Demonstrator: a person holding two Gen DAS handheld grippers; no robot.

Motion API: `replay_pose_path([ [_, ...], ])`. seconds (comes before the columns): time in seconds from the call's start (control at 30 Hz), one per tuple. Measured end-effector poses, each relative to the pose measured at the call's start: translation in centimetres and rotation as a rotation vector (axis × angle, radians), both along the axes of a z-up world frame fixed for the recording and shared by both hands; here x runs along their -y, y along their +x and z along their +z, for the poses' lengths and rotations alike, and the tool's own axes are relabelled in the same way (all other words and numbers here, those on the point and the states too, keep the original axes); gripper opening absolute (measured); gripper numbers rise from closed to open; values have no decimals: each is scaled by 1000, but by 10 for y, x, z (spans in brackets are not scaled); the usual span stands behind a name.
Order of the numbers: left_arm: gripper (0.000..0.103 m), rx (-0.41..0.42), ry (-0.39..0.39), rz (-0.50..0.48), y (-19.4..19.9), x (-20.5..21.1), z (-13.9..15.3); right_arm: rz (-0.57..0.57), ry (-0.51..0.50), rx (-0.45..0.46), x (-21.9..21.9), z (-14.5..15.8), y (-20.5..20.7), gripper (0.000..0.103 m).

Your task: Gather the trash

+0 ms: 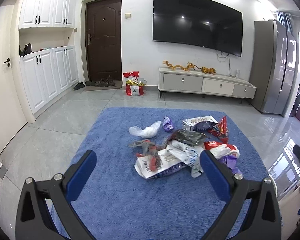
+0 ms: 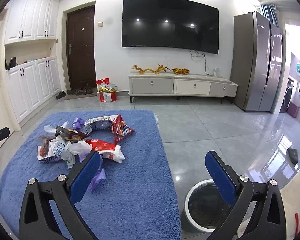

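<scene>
A pile of crumpled wrappers and bags (image 1: 176,146) lies on a blue fluffy cover (image 1: 114,132): a clear plastic bag (image 1: 146,131), purple wrappers (image 1: 168,124), a red snack bag (image 1: 220,128) and a white printed packet (image 1: 160,164). My left gripper (image 1: 148,158) is open, hovering just short of the pile, nothing between its blue pads. The right wrist view shows the same pile (image 2: 78,140) to the left. My right gripper (image 2: 153,160) is open and empty, over the cover's right edge. A round white-rimmed bin (image 2: 202,204) with a dark inside stands on the floor below its right finger.
Glossy grey tile floor (image 2: 220,124) lies right of the cover. Against the far wall stand a TV cabinet (image 1: 206,84), a red-and-white bag (image 1: 134,86), a dark door (image 1: 104,38) with shoes, and a tall fridge (image 1: 274,66). White cupboards (image 1: 48,74) line the left.
</scene>
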State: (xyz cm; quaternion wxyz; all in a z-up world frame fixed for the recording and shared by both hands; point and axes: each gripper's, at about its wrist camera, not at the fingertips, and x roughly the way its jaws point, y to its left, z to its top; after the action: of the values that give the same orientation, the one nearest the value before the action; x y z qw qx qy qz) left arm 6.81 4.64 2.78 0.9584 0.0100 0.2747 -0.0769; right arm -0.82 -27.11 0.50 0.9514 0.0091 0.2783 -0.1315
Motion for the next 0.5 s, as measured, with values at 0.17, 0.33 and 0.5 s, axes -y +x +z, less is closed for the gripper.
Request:
replay_pose_path([
  [0.17, 103, 0, -7, -23, -1, -9, 6, -11, -3, 48, -10, 19, -7, 103],
  [0.33, 103, 50, 31, -5, -13, -14, 21, -9, 5, 56, -11, 23, -6, 103],
  [0.5, 103, 74, 41, 52, -24, -20, 29, 24, 40, 41, -9, 18, 2, 103],
])
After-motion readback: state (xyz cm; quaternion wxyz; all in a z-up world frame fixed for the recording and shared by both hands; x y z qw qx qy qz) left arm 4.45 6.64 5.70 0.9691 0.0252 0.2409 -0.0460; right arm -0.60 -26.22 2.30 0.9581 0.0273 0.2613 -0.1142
